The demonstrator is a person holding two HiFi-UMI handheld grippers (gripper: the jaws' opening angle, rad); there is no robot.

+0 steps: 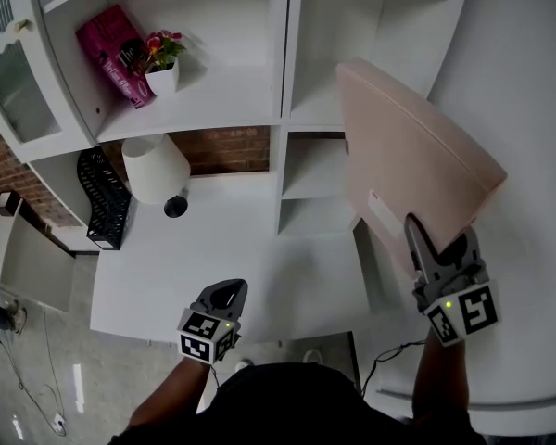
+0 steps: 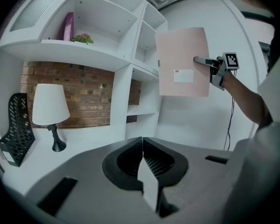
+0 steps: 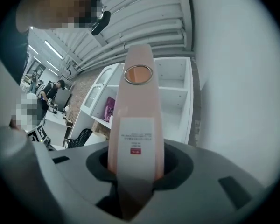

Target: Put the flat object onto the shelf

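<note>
Pink flat object (image 1: 408, 146), clamped at its near edge in your right gripper (image 1: 417, 235), points long-axis ahead — the shelf (image 1: 308, 117) opens just left; left gripper (image 1: 230, 292), closed and empty, sits lower.

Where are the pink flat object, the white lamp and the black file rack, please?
pink flat object (image 1: 417, 156), head view, middle of its pink surface.
white lamp (image 1: 156, 167), head view, on its shade.
black file rack (image 1: 107, 202), head view, on its perforated side.
</note>
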